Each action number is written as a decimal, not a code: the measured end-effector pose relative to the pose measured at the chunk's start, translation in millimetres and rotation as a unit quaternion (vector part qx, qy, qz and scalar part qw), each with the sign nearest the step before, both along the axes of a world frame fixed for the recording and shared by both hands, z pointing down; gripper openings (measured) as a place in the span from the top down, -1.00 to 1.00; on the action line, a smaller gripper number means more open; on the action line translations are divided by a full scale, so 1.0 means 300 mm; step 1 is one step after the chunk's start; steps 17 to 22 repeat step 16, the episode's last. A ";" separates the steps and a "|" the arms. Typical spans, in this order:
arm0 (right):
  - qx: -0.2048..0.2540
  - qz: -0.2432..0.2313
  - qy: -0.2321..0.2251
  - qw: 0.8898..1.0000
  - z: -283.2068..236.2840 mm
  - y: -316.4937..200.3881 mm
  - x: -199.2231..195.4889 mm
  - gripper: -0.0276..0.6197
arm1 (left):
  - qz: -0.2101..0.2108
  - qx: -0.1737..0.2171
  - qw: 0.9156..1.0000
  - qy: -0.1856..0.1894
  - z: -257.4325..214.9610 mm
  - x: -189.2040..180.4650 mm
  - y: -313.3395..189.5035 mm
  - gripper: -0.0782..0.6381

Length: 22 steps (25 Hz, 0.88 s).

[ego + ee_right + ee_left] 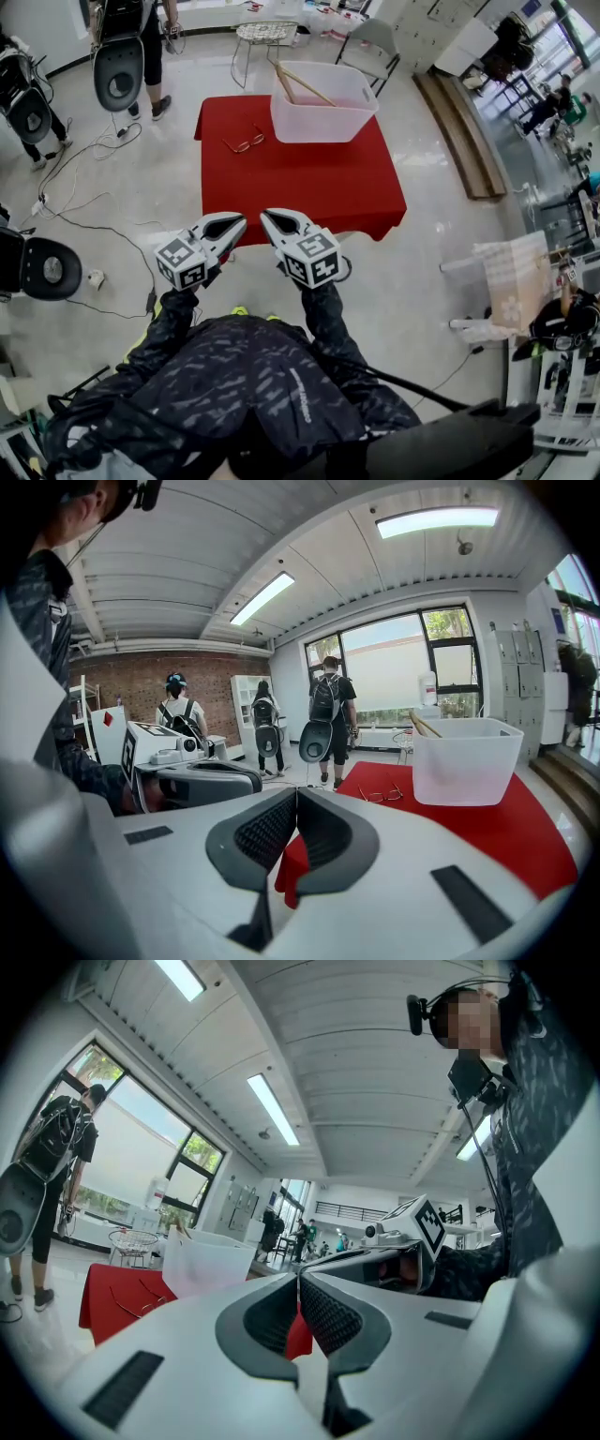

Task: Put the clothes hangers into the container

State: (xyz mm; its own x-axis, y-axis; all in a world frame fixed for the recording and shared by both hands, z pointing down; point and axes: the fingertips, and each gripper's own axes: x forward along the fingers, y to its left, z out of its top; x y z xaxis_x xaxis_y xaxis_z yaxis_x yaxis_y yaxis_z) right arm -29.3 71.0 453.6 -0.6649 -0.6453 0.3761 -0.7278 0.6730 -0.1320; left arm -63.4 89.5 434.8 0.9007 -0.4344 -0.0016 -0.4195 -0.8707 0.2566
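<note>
On the red-clothed table (309, 187) a translucent white container (322, 120) stands at the far side, with wooden hangers (302, 84) leaning inside it. To its left, a thin wire hanger (246, 142) lies on the cloth. My left gripper (242, 220) and right gripper (265, 217) hover side by side at the table's near edge, both shut and empty. In the left gripper view the gripper (298, 1279) has its jaws meeting, with the container (202, 1260) ahead. The right gripper (296, 794) is likewise shut, with the container (466, 759) and wire hanger (382, 794) beyond it.
Cables (84, 178) trail over the floor at the left. A person (150, 47) with a round pack stands behind the table at the left. A wire side table (265, 34) and a folding chair (370, 45) stand behind the container. A low wooden bench (459, 131) runs along the right.
</note>
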 end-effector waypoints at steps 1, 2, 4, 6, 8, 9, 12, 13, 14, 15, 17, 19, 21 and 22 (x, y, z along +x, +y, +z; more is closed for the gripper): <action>0.000 -0.003 0.001 1.000 0.003 0.002 -0.007 0.87 | -0.003 0.000 1.000 0.001 0.004 -0.009 0.001 0.75; 0.000 -0.006 0.000 1.000 0.005 0.002 -0.013 0.87 | -0.005 0.001 1.000 0.000 0.006 -0.018 -0.002 0.75; 0.000 -0.009 -0.002 1.000 0.005 0.001 -0.014 0.87 | -0.010 -0.001 1.000 -0.002 0.008 -0.024 -0.012 0.75; -0.003 -0.008 -0.006 1.000 0.008 0.002 0.011 0.87 | -0.009 -0.003 1.000 -0.003 0.005 -0.007 -0.022 0.75; -0.010 -0.002 -0.014 1.000 0.019 0.005 0.047 0.87 | -0.005 -0.003 1.000 -0.005 0.005 0.016 -0.026 0.75; -0.013 0.002 -0.018 1.000 0.026 0.008 0.063 0.87 | -0.004 -0.003 1.000 -0.006 0.007 0.024 -0.027 0.75; -0.018 0.009 -0.027 0.999 0.048 0.018 0.108 0.87 | -0.002 -0.003 1.000 -0.007 0.020 0.054 -0.024 0.74; -0.020 0.010 -0.029 0.999 0.055 0.021 0.123 0.87 | 0.000 -0.003 1.000 -0.007 0.024 0.069 -0.021 0.75; -0.021 0.010 -0.031 0.999 0.062 0.023 0.136 0.87 | 0.001 -0.003 1.000 -0.006 0.029 0.083 -0.019 0.74; -0.022 0.010 -0.032 0.999 0.069 0.025 0.148 0.87 | 0.002 -0.004 1.000 -0.006 0.036 0.096 -0.018 0.75; -0.022 0.010 -0.033 0.999 0.075 0.027 0.159 0.87 | 0.002 -0.005 1.000 -0.005 0.043 0.109 -0.016 0.75; -0.022 0.010 -0.033 0.999 0.075 0.027 0.159 0.87 | 0.002 -0.005 1.000 -0.005 0.043 0.109 -0.016 0.75; -0.022 0.010 -0.033 0.999 0.075 0.027 0.159 0.87 | 0.002 -0.005 1.000 -0.005 0.043 0.109 -0.016 0.75; -0.022 0.010 -0.033 0.999 0.075 0.027 0.159 0.87 | 0.002 -0.005 1.000 -0.005 0.043 0.109 -0.016 0.75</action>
